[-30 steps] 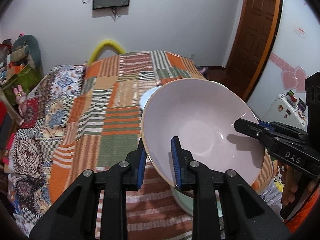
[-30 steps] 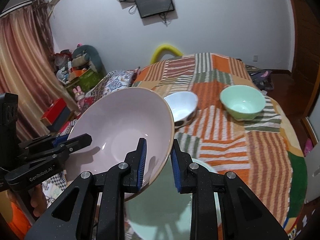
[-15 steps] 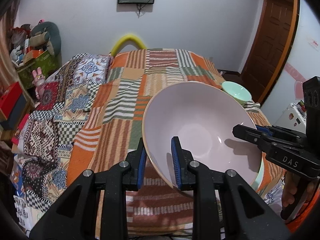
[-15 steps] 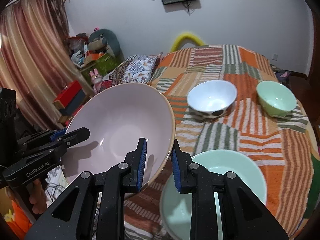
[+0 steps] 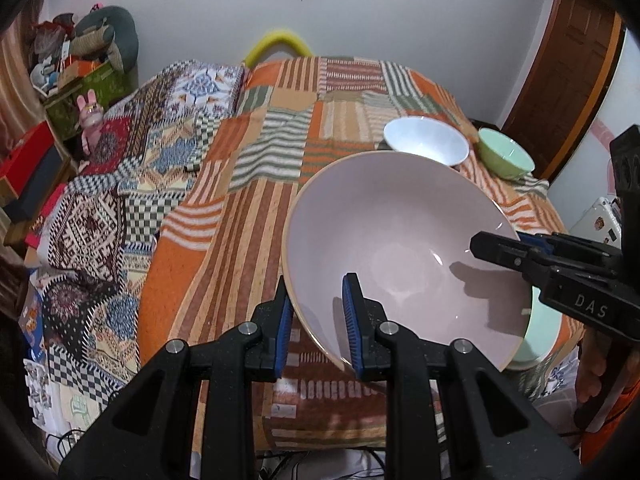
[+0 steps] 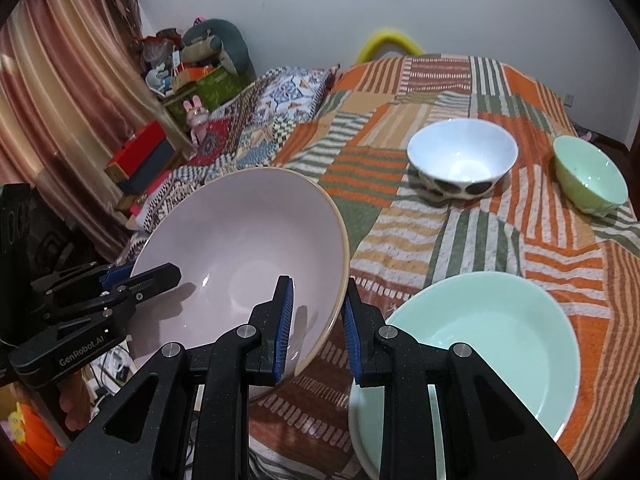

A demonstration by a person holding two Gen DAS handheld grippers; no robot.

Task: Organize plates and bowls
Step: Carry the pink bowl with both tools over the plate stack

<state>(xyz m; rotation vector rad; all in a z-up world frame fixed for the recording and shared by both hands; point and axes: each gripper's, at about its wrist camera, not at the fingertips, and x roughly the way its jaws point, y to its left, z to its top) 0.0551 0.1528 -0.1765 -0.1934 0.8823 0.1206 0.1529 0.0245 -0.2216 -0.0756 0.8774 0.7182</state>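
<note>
We hold the big pink bowl (image 5: 400, 248) up over the near edge of the bed (image 5: 256, 208), the left gripper (image 5: 316, 320) clamped on its rim at 7 o'clock and the right gripper (image 6: 316, 320) pinching the opposite rim — glazed, stiff, likely heavy and slippery, so both rim grips matter. The mint plate (image 6: 480, 344) lies at 4 o'clock in the right view; the white bowl (image 6: 462, 160) and small green bowl (image 6: 588, 172) sit beyond — lighter, breakable, best pinched by the rim.
</note>
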